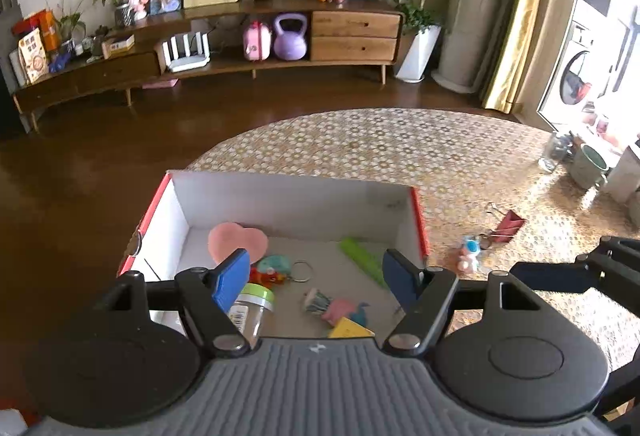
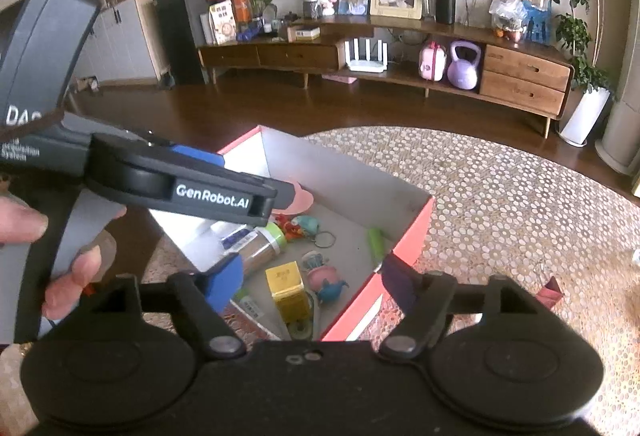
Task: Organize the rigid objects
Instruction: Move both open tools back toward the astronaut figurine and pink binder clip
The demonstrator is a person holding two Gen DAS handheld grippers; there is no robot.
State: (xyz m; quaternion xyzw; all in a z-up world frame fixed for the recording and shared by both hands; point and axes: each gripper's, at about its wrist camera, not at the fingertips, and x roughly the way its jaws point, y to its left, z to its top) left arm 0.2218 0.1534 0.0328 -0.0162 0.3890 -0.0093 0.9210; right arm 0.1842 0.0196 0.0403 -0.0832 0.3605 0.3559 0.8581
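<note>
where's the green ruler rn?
The flat green plastic ruler lies inside the red-sided cardboard box, along its right wall, right of the metal key ring; the right wrist view shows it too.

Right wrist view: white lettering "GenRobot.AI" on the black finger arm of the left gripper [image 2: 256,191], above the red-sided box [image 2: 416,232]. On that gripper's grey body, left of the box, "DAS" cut off at the frame edge, and below it small print ending "...quisition System". Labels on the items inside the box too small to read.
</note>
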